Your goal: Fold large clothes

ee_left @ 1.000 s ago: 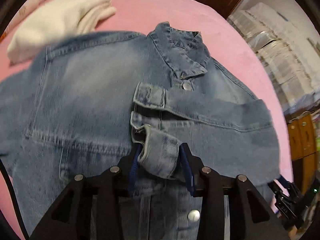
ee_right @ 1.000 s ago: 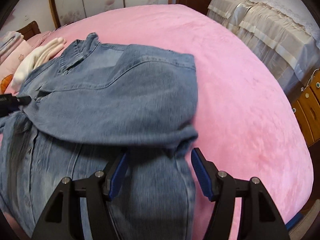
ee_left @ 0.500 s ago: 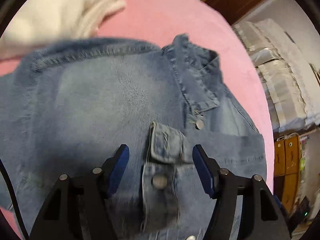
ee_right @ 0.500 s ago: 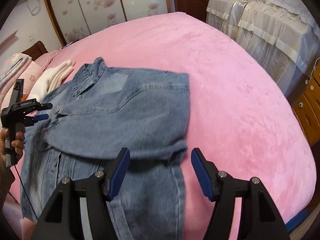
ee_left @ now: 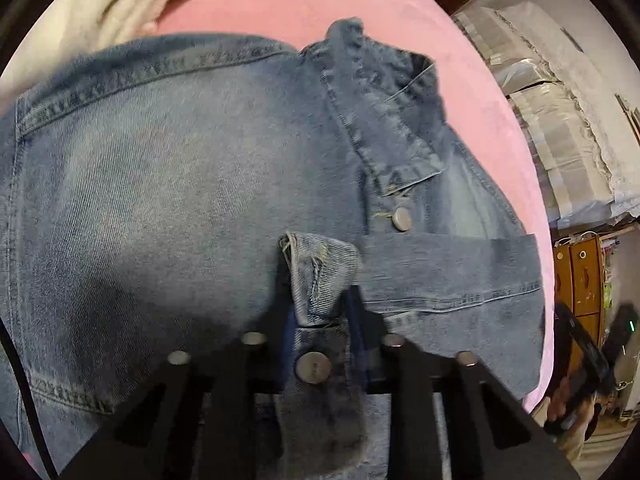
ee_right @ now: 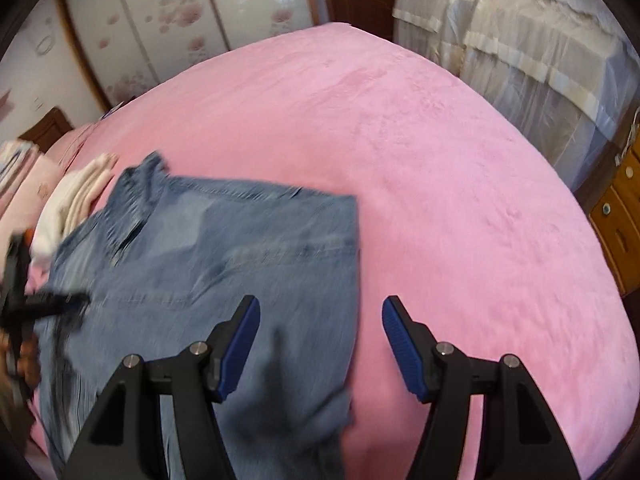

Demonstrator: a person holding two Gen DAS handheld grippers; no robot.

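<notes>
A blue denim jacket (ee_left: 160,200) lies front up on the pink bed (ee_right: 440,180), collar toward the far side, with one sleeve folded across its chest. My left gripper (ee_left: 320,308) is shut on that sleeve's cuff (ee_left: 320,272), whose button shows between the blue pads. In the right wrist view the jacket (ee_right: 240,248) is blurred, and the left gripper (ee_right: 52,304) shows at its left edge in a hand. My right gripper (ee_right: 320,320) hangs open above the jacket's right edge with nothing between its fingers.
A folded cream garment (ee_right: 76,196) lies beside the collar, with pillows (ee_right: 20,168) further left. Covered furniture (ee_right: 520,48) and wooden drawers (ee_right: 624,220) stand beyond the bed's right side. Wardrobe doors (ee_right: 160,20) line the back wall.
My left gripper let go of the cuff, opened wide, moved closer over the chest and closed on the cuff again. My right gripper drew back and up from the jacket, staying open.
</notes>
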